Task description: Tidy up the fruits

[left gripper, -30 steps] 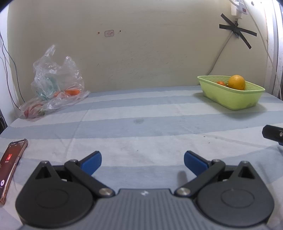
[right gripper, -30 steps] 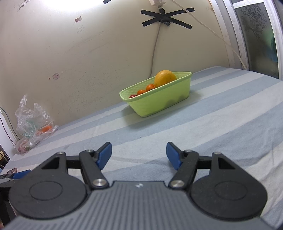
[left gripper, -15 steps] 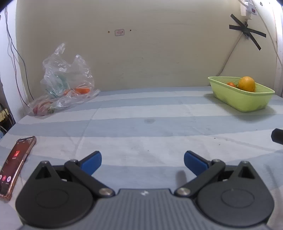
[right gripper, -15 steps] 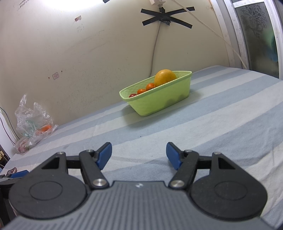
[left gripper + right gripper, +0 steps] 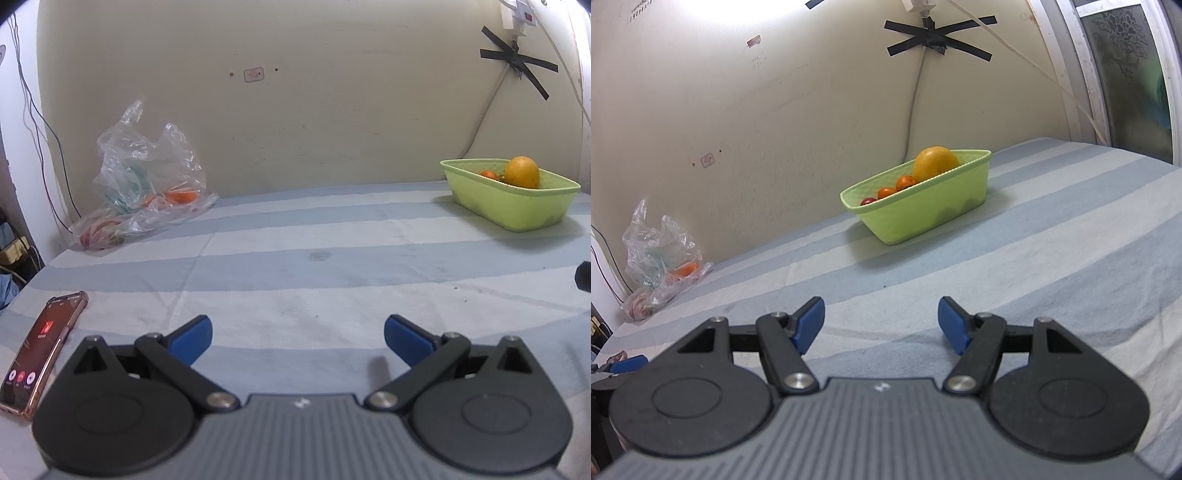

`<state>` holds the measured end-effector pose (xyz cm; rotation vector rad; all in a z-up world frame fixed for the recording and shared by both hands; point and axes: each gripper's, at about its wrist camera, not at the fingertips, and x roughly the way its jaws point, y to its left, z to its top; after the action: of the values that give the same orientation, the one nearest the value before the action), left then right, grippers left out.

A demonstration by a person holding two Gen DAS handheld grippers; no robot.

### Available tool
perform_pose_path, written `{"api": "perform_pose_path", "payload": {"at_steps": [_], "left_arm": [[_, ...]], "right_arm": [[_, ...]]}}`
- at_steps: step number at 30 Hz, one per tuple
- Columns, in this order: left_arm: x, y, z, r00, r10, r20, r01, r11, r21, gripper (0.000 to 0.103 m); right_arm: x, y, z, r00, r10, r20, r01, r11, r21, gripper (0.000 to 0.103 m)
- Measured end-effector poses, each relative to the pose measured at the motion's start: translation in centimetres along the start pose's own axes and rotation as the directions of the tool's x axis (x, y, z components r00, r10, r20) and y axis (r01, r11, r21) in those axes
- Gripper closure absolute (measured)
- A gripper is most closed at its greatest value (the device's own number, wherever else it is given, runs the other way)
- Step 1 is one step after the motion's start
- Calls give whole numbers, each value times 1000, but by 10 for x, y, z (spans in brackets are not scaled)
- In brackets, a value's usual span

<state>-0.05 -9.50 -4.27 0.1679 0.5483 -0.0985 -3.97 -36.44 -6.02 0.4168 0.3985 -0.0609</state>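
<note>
A light green basket (image 5: pixel 517 210) stands at the far right of the striped cloth and holds a large orange (image 5: pixel 522 172) and small red-orange fruits (image 5: pixel 488 174). In the right wrist view the basket (image 5: pixel 923 210) is ahead, with the orange (image 5: pixel 936 160) and small fruits (image 5: pixel 905 181) inside. A clear plastic bag (image 5: pixel 144 184) with more fruit lies at the far left by the wall; it also shows in the right wrist view (image 5: pixel 661 266). My left gripper (image 5: pixel 298 334) is open and empty, low over the cloth. My right gripper (image 5: pixel 881 319) is open and empty, well short of the basket.
A phone (image 5: pixel 40 347) with a lit screen lies on the cloth at the near left. The wall (image 5: pixel 314 92) runs behind the bed. A taped cable (image 5: pixel 916 85) hangs down above the basket. A window frame (image 5: pixel 1082 74) stands at the right.
My left gripper has turned left and drawn back a little, so the bag and the basket shifted right in its view. The right gripper has hardly moved.
</note>
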Motion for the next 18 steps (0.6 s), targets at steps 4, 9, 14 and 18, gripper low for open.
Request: {"api": "perform_pose_path", "payload": {"at_steps": [4, 9, 14, 18], "left_arm": [[0, -1, 0, 1000, 5, -1, -5, 1000, 0, 0], [0, -1, 0, 1000, 5, -3, -5, 1000, 2, 0], [-1, 0, 0, 1000, 0, -4, 0, 1000, -2, 0], [0, 1, 0, 1000, -28, -13, 28, 1000, 5, 0]], "right_arm": [[0, 0, 0, 1000, 1, -1, -1, 1000, 1, 33], [0, 0, 0, 1000, 1, 0, -1, 1000, 2, 33], [0, 0, 0, 1000, 0, 1, 0, 1000, 1, 32], [0, -1, -1, 1000, 1, 1, -1, 1000, 1, 32]]}}
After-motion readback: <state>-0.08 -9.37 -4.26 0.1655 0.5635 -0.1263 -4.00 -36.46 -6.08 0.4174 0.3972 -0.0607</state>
